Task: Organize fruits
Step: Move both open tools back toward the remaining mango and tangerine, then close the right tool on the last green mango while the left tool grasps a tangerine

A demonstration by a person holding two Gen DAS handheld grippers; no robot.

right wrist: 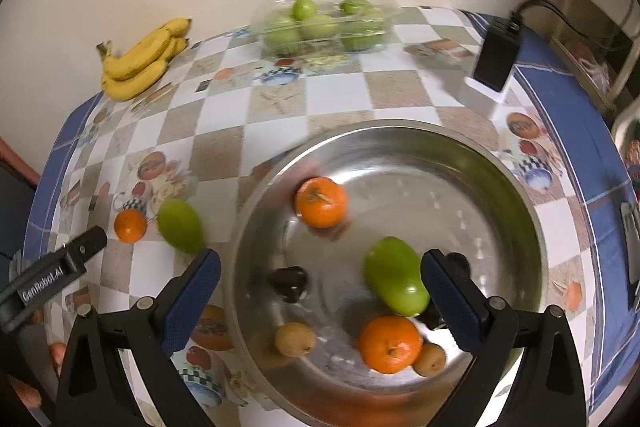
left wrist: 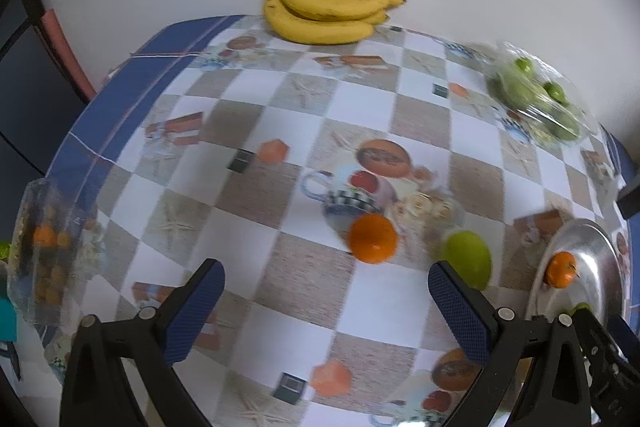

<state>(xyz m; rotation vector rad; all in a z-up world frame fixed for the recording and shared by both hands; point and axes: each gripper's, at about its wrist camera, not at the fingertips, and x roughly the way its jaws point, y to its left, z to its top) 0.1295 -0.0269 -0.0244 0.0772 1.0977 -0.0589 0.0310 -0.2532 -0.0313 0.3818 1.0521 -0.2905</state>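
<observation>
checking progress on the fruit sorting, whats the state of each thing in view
left gripper: open, fingers empty
right gripper: open, empty, above the bowl
metal bowl: upright, holding fruit
two oranges and a green fruit: inside the bowl
loose orange: on the table, outside the bowl
loose green fruit: on the table beside it
clear container: holds green fruit
bananas: one bunch, by the wall

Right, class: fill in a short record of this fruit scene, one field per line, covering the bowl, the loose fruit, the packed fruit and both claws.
bowl: round steel bowl on the checked tablecloth
in bowl: two oranges, one green mango, two small brown fruits
loose on cloth: small orange, second green mango
packed: clear plastic box of green fruit
at wall: yellow banana bunch
left claw: open, empty
right claw: open, empty, over the bowl
</observation>
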